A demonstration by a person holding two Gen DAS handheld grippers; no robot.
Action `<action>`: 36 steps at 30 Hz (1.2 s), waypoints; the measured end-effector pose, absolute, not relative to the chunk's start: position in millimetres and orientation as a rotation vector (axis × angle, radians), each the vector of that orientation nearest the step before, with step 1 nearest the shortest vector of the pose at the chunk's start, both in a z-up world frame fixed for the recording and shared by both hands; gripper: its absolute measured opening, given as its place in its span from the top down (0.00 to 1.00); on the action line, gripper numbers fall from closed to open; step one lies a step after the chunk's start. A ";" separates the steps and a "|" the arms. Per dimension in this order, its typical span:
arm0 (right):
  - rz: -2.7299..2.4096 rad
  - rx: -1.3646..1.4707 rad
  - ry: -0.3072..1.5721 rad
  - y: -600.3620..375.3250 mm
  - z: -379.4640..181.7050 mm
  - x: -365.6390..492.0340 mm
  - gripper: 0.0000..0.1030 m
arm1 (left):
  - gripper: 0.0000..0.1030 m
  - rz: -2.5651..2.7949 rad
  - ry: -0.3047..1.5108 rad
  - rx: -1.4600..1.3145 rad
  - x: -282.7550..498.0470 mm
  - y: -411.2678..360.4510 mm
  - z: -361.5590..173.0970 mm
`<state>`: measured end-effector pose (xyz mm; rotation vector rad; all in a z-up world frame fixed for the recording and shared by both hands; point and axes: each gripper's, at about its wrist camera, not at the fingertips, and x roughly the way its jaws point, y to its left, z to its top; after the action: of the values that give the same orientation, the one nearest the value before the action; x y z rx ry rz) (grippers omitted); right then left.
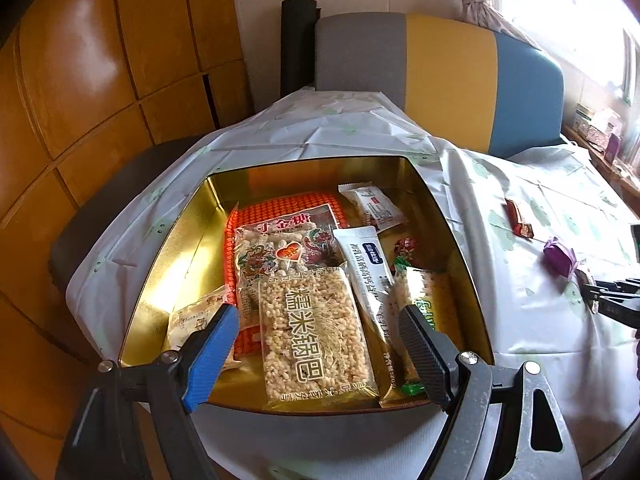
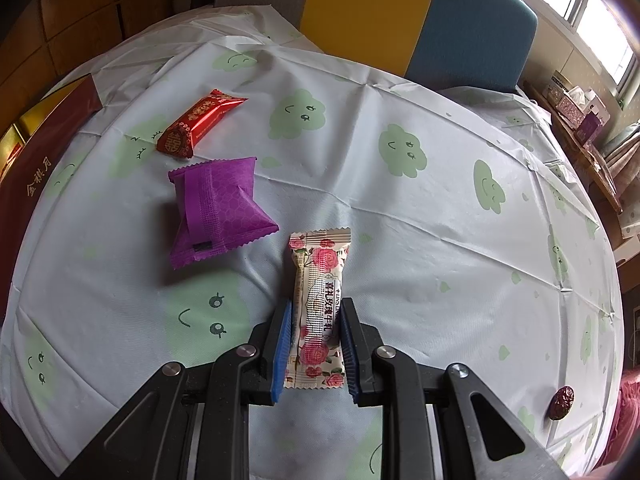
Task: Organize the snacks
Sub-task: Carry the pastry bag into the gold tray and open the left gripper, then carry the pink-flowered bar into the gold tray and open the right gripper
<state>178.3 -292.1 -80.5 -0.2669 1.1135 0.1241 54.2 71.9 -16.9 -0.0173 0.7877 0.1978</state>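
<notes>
Gold tin (image 1: pixel 176 248) fills left view; right hand-held gripper (image 2: pixel 316 344) pinches rose-print candy (image 2: pixel 320 304).

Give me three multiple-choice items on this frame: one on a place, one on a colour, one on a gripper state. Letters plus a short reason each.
1. Where does the rice cracker pack lie?
A. in the gold tin
B. on the tablecloth
C. on the chair

2. What colour is the pouch beside the red candy?
A. green
B. purple
C. white

3. What is the right gripper doing?
A. open over bare cloth
B. closed on the red candy
C. closed on the rose-print candy

Answers:
1 A: it lies inside the gold tin among other packs.
2 B: its wrapper is purple.
3 C: both pads press the sides of the rose-print candy, while the left gripper is open.
</notes>
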 end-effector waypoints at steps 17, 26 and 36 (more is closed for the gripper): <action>0.094 -0.249 1.116 -290.7 -79.9 176.7 0.77 | 0.20 0.190 0.790 -0.051 46.7 78.7 -20.1; 0.048 -0.252 1.133 -285.9 -79.9 178.6 0.78 | 0.20 0.203 0.790 -0.068 42.6 85.5 -21.2; 0.027 -0.096 1.145 -298.9 -72.0 170.2 0.79 | 0.20 0.233 0.784 -0.070 42.1 92.4 -25.1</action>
<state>170.2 -298.9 -72.0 -0.0959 1.1451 0.0273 42.1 92.4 -25.1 -0.0702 0.7842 0.2327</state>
